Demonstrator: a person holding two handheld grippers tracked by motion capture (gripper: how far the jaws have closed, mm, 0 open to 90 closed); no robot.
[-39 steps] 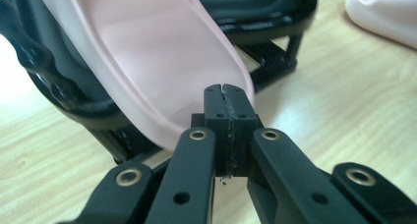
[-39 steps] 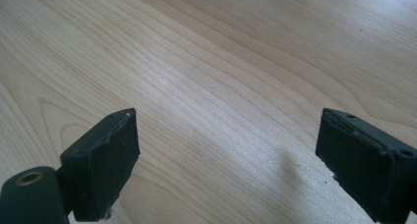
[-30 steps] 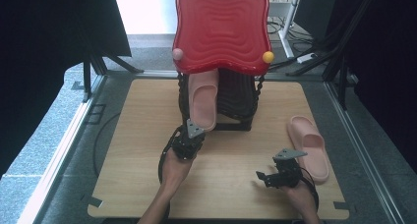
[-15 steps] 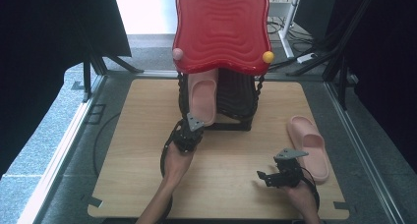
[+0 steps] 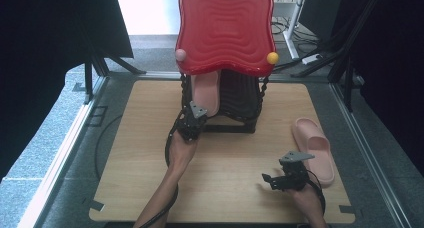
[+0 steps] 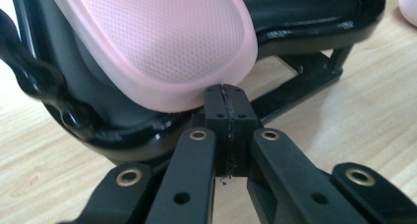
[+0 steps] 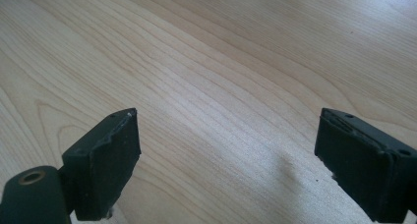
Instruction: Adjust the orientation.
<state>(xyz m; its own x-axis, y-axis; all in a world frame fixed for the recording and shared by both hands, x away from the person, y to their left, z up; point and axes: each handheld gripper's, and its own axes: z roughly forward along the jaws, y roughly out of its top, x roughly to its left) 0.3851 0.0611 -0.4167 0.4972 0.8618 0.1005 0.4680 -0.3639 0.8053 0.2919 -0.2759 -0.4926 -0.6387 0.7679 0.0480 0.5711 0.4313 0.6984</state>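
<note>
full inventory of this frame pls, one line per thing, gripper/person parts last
slipper on rack: 1, pale pink, leaning in the black rack under the red top, left side; heel end low, at the left gripper's tips.
slipper on table: 1, pale pink, lying flat near the table's right edge.
rack: 1, black, standing at the table's far middle.
red top: 1, red, wavy-ribbed panel over the rack.
knobs: 2, one pink, one yellow, at the panel's lower corners.
table: 1, light wood board.
left gripper: 1, black, jaws closed together, tips at the slipper's heel edge.
right gripper: 1, black, jaws wide apart over bare table.
forearms: 2, entering from the bottom.
</note>
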